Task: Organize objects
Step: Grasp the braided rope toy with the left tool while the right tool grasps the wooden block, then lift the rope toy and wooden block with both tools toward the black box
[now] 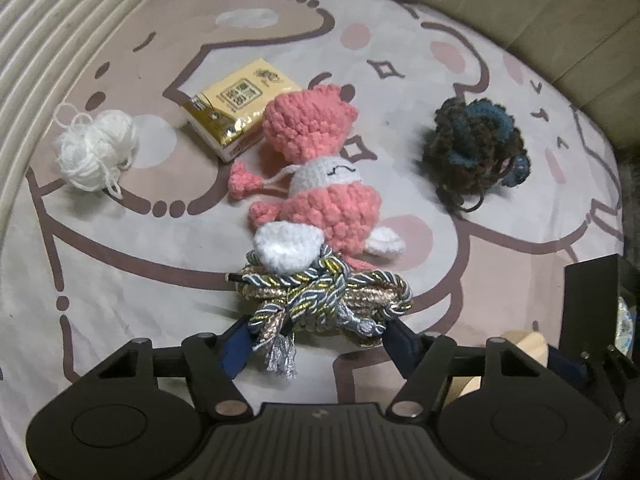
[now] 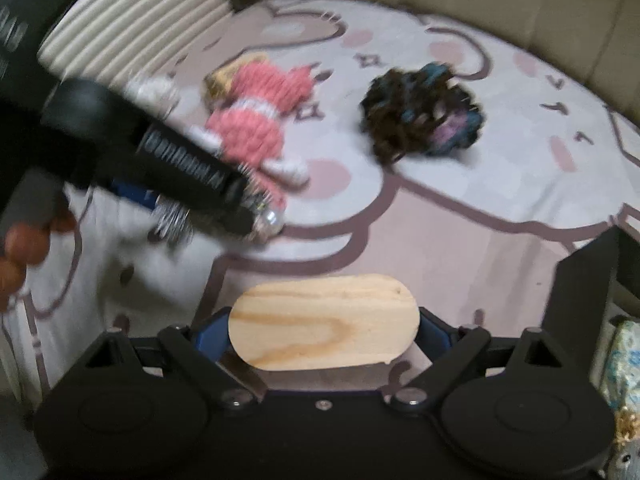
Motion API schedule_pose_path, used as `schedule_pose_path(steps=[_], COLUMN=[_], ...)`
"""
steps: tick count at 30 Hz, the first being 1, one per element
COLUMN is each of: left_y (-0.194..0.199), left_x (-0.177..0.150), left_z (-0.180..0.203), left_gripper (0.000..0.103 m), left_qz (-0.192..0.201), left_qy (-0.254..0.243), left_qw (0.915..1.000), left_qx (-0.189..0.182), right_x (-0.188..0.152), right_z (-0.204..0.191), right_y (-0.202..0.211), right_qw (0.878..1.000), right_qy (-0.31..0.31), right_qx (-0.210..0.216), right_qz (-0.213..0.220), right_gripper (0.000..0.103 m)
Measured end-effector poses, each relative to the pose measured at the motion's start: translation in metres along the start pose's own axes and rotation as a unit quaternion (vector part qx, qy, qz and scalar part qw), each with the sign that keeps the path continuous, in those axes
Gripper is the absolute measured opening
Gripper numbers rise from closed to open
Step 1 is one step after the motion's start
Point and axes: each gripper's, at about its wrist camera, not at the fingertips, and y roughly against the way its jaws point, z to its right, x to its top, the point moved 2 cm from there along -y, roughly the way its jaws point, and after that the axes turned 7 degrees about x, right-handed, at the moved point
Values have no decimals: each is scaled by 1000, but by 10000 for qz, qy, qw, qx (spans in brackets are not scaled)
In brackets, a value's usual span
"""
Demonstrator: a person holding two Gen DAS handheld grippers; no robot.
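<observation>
Left gripper (image 1: 320, 330): jaws on either side of a twisted gold-and-silver cord bundle (image 1: 320, 296) on the cartoon-print bedsheet (image 1: 120, 280), at the near feet of a pink-and-white crocheted doll (image 1: 320, 168); contact unclear. Right gripper (image 2: 324, 332): jaws clamped on an oval pale wooden block (image 2: 324, 326), near edge. Dark brown-and-blue yarn tangle (image 1: 476, 148) far right.

Background only

From my feed I see a pale sheet (image 1: 120, 280) printed with brown-outlined cartoon shapes and pink spots filling most of the frame. A ribbed cream cushion (image 1: 60, 40) sits upper left, a beige padded surround (image 1: 520, 12) along the top. At the right edge there is a black panel (image 2: 584, 292) and blue-patterned fabric (image 2: 626, 360).
</observation>
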Motion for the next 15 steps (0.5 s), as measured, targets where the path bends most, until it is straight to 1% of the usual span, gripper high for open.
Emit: schedule_pose_path(steps=[6,15], left_y=[24,58], left_x=[-3,-12], left_z=[-2,-9], left_gripper=[67,67], left_qz=[296,737], left_qy=[70,203], left_qw=[9994,9965], left_qx=[-154,-343], right_x=[5,7], right_z=[10,15], right_y=[26,60], right_qw=[9978,9897], right_qy=[-419,-867], right_qx=[-249,-538], right_qz=[446,1004], right_gripper=[94,94])
